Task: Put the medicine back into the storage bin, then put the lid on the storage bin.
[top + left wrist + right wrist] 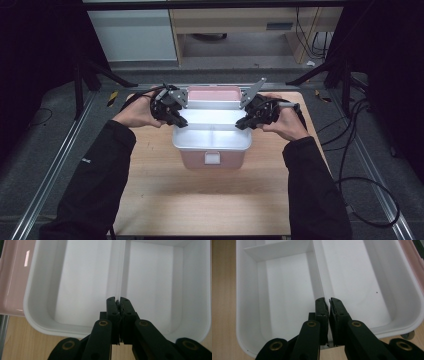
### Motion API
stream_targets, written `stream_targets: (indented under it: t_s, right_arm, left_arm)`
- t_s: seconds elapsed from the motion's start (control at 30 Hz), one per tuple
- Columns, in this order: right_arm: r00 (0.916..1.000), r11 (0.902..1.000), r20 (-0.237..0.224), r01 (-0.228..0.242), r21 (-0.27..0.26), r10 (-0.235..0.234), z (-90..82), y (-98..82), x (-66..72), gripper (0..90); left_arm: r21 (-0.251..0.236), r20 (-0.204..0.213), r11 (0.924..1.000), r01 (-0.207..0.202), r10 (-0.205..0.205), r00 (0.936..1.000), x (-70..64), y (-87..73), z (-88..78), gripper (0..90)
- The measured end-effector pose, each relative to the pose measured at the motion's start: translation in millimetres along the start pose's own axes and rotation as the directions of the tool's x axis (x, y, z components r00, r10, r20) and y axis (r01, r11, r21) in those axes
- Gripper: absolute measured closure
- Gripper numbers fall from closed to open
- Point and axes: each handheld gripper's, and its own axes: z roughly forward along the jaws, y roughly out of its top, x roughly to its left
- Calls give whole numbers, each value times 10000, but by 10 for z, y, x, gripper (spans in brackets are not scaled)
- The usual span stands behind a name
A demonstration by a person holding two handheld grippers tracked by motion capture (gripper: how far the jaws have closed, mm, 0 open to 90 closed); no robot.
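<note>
**Tray lifted by its divider, one tool per end**

Nearest: pink box (212, 159) on the table (210, 200), latch facing the person. Directly above it, white divided tray (212, 131), apparently raised off the box, long axis running left-right. Left tool (176, 120) clenched on the tray's central divider wall (119, 277) at the left end; right tool (243, 122) clenched on the same divider at the right end. Both about equally close, so neither hand favoured. Looks like a level two-handed carry, with tilt as the risk if one end leads. Farther back: pink lid (214, 92) standing open behind the tray.

Hard to read: tray glare in the high view washes out compartments; gap between tray underside and box rim not visible; side wheel or knob at lower right of right gripper view cut off.
</note>
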Motion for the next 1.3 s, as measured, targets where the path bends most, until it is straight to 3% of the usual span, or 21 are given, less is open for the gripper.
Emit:
stream_targets:
  t_s: [0.17,0.37,0.5,0.73,0.97,1.1,1.3]
  right_arm:
    - [9999,9999,98,-47,-135,49,92,11,-129,857]
    - [9994,9994,-5,-338,66,338,233,-59,-268,849]
    - [9988,9986,-146,-455,281,459,316,-113,-328,849]
    - [9983,9962,-309,-479,731,502,432,-148,-343,852]
    - [9976,9944,-445,-483,943,527,538,-137,-345,853]
    - [9969,9958,-539,-537,741,578,564,-195,-340,850]
    - [9958,9940,-627,-612,902,670,648,-228,-324,846]
  left_arm:
    - [17,-101,9998,205,-205,9997,136,-32,17,866]
    - [130,-59,9998,171,-170,9998,247,-42,181,868]
    - [49,153,9992,408,-408,9990,283,-70,301,868]
    - [278,354,9989,368,-378,9987,313,-107,446,867]
    - [366,549,9974,622,-642,9964,314,-160,506,865]
    - [521,632,9970,566,-598,9962,299,-183,586,866]
    - [541,622,9968,597,-630,9961,257,-230,668,868]
